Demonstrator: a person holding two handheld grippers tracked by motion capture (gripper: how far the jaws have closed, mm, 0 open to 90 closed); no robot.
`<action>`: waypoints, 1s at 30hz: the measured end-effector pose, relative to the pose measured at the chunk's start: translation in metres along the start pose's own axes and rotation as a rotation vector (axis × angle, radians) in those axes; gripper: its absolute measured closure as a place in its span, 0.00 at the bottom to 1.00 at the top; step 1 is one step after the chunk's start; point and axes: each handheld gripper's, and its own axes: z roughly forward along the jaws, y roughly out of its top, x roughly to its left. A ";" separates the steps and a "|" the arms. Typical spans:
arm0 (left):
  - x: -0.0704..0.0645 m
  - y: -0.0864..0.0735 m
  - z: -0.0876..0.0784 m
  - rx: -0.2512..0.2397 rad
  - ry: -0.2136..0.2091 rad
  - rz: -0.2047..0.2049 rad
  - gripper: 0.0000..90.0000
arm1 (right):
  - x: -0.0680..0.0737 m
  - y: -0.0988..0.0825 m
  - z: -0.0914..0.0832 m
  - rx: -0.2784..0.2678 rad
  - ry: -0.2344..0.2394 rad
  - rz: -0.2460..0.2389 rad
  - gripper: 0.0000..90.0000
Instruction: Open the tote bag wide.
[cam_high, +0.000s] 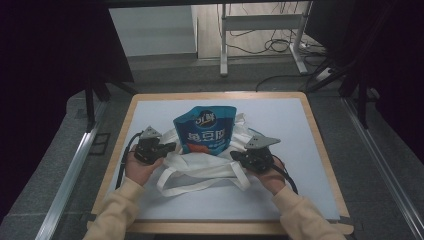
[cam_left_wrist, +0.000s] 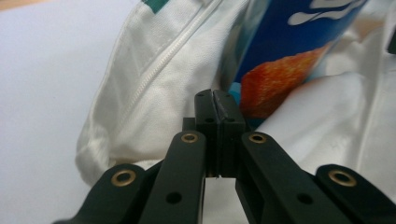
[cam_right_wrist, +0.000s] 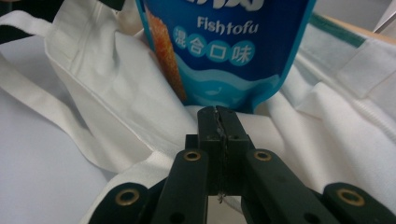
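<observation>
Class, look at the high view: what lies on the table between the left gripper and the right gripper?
Between the left gripper and right gripper lie the white tote bag and the blue snack pouch on it.

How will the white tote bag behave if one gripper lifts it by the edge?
Likely floppy: the white tote bag lies creased, its straps looping loosely over the table. It would probably sag. The blue snack pouch lying on it may slide off.
</observation>
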 end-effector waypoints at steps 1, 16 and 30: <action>0.001 0.002 0.002 0.009 -0.002 0.003 1.00 | 0.001 0.000 0.000 0.006 0.003 0.002 0.98; 0.017 0.010 0.028 0.065 0.041 -0.047 1.00 | 0.008 -0.019 0.009 0.104 0.052 -0.023 0.99; 0.024 0.011 0.036 0.076 0.038 -0.077 1.00 | 0.015 -0.035 0.012 0.145 0.067 -0.045 0.99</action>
